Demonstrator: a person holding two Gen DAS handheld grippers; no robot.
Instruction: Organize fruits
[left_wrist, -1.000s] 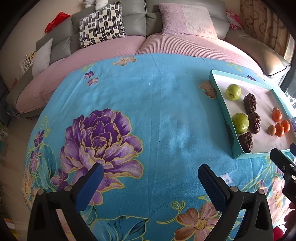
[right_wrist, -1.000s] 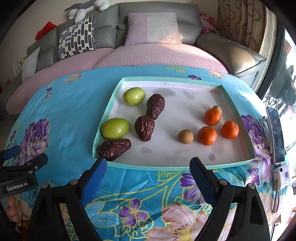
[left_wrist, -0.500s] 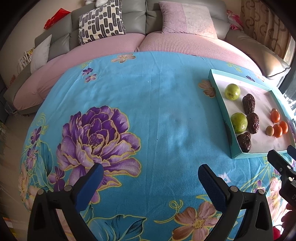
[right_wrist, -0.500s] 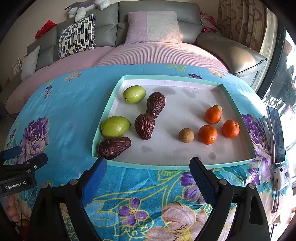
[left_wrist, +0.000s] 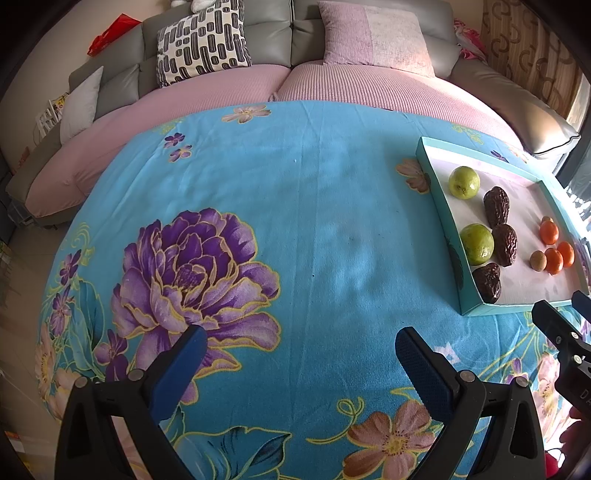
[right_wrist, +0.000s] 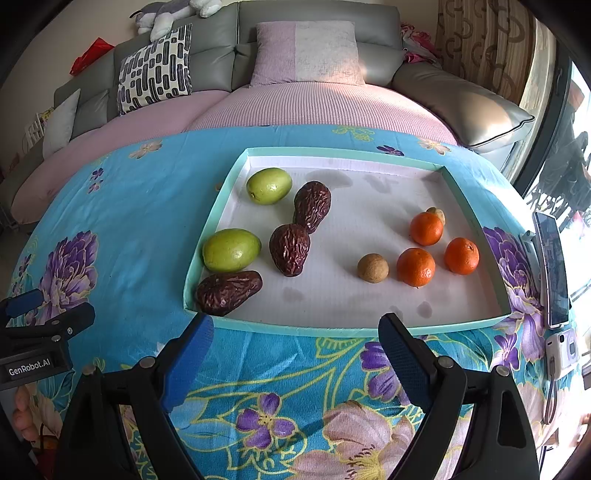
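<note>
A teal-rimmed white tray (right_wrist: 343, 330) (left_wrist: 436, 192) lies on the flowered blue cloth. In it are two green fruits (right_wrist: 231, 250) (right_wrist: 269, 185), three dark wrinkled dates (right_wrist: 229, 292) (right_wrist: 290, 249) (right_wrist: 312, 205), three small oranges (right_wrist: 415, 267) (right_wrist: 461, 255) (right_wrist: 426, 229) and two small brown fruits (right_wrist: 373, 268) (right_wrist: 437, 213). My right gripper (right_wrist: 295, 347) is open just short of the tray's near rim, holding nothing. My left gripper (left_wrist: 297, 354) is open over bare cloth, left of the tray, holding nothing.
A phone (right_wrist: 552, 269) and a small white device (right_wrist: 561, 349) lie at the cloth's right edge. A grey sofa with pink covers and cushions (right_wrist: 306, 51) curves behind the table. The cloth left of the tray (left_wrist: 258, 184) carries no objects.
The left wrist view has shifted slightly, so the tray sits a little lower and farther right in it. The right gripper and the fruits have hardly moved.
</note>
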